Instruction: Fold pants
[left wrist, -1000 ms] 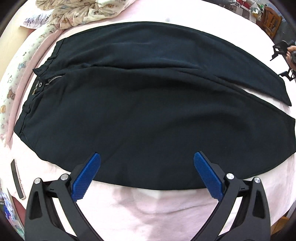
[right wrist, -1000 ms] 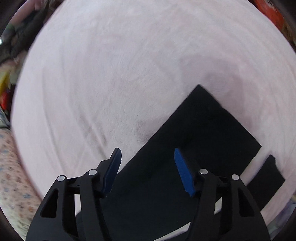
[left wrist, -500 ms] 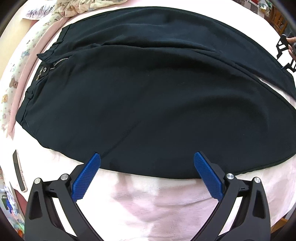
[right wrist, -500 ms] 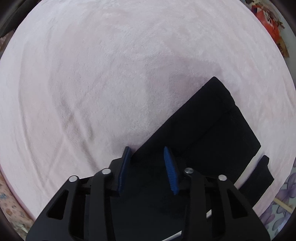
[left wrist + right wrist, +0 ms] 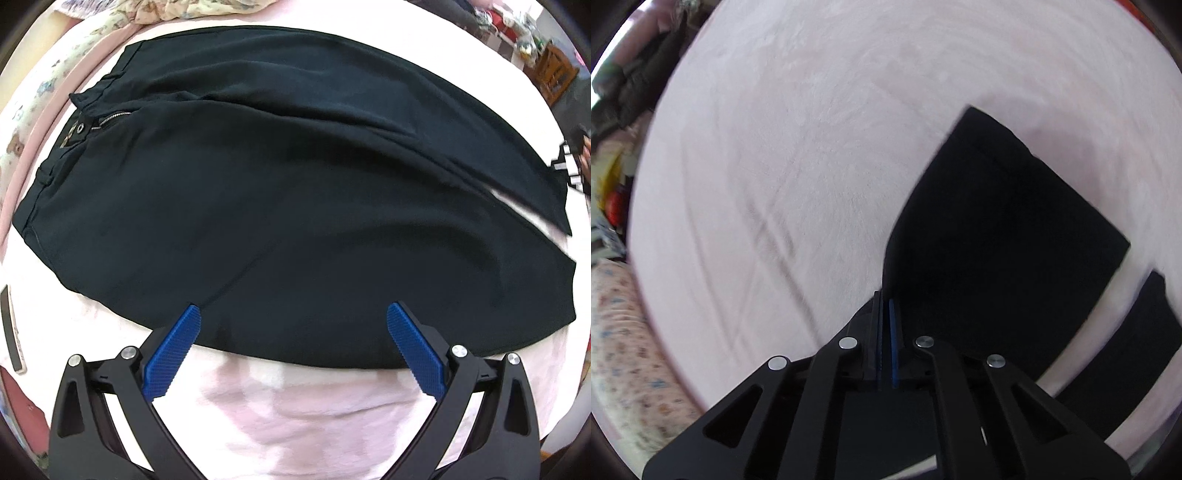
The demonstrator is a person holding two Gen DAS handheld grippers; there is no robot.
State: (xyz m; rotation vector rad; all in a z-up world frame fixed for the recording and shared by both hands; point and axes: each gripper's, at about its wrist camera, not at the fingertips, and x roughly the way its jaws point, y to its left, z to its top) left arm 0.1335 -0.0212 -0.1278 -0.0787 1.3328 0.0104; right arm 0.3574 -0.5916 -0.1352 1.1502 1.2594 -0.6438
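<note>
Black pants [image 5: 280, 192] lie flat on a pink blanket [image 5: 295, 406], waistband and zipper [image 5: 110, 120] at the far left, legs running right. My left gripper [image 5: 293, 314] is open, its blue pads over the near edge of the near leg. My right gripper [image 5: 885, 301] is shut on the edge of a pant leg near its cuff [image 5: 1008, 229], and the fabric lifts slightly there. The other leg's cuff [image 5: 1130, 350] lies to the right. The right gripper also shows at the far right of the left wrist view [image 5: 570, 170].
A floral quilt [image 5: 177, 9] is bunched at the far edge of the bed and also shows in the right wrist view [image 5: 624, 362]. A dark flat phone-like object [image 5: 11, 328] lies at the left. A wooden chair [image 5: 554, 74] stands beyond the bed.
My right gripper has closed from open onto the pant leg edge. My left gripper has moved forward so its pads reach over the near edge of the pants.
</note>
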